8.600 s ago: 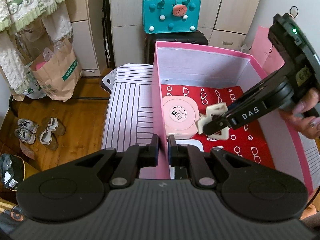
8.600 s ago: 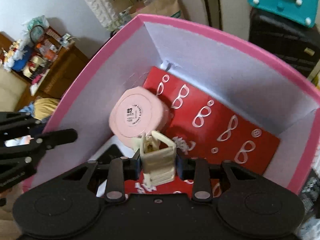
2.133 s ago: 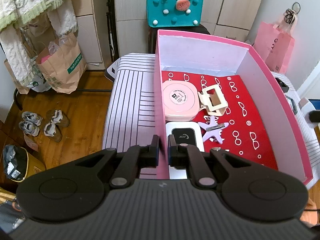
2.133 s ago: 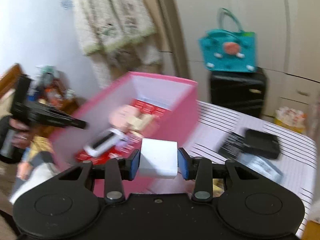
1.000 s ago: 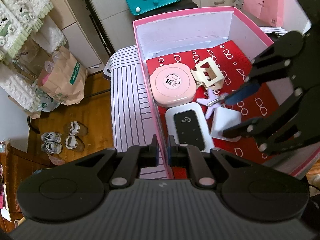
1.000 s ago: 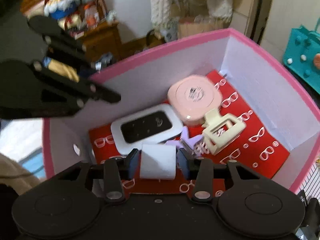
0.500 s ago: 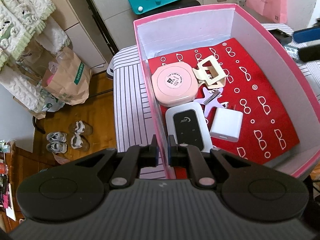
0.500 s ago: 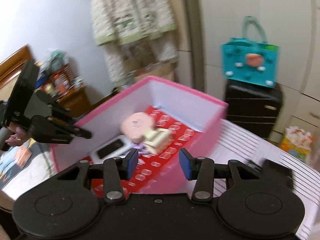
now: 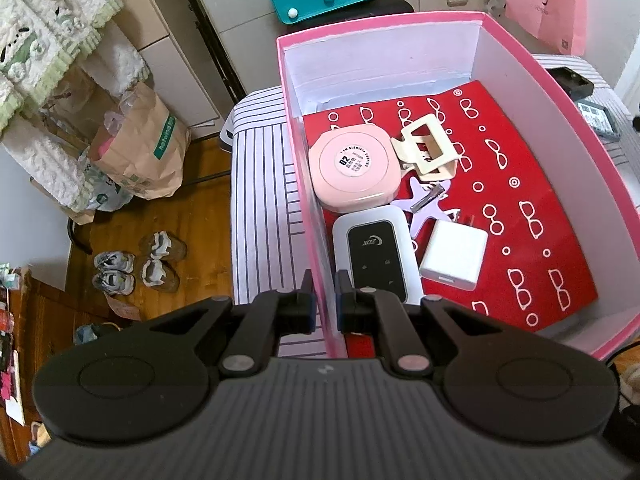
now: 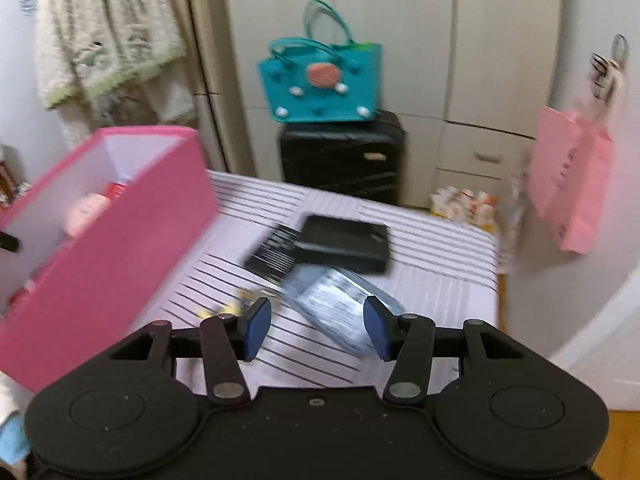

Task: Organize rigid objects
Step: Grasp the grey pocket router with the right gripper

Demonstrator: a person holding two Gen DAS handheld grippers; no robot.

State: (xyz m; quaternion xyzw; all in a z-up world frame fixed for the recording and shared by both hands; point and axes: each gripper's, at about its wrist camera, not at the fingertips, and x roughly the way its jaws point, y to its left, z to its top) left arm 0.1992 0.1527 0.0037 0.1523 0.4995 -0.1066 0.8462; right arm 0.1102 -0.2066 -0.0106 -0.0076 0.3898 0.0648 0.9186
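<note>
Striped tabletop (image 10: pixel 420 264), wood floor (image 9: pixel 168 216), pink box (image 9: pixel 576 120), teal bag (image 10: pixel 320 84)

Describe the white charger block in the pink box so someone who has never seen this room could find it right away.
Find the open pink box on the striped surface, lined with red paper printed with white glasses. Near its front end, the white charger block lies just right of the white device with a black screen. Unlike its neighbours it is a plain, unmarked white cube, with metal prongs pointing toward the lilac star clip.
</note>
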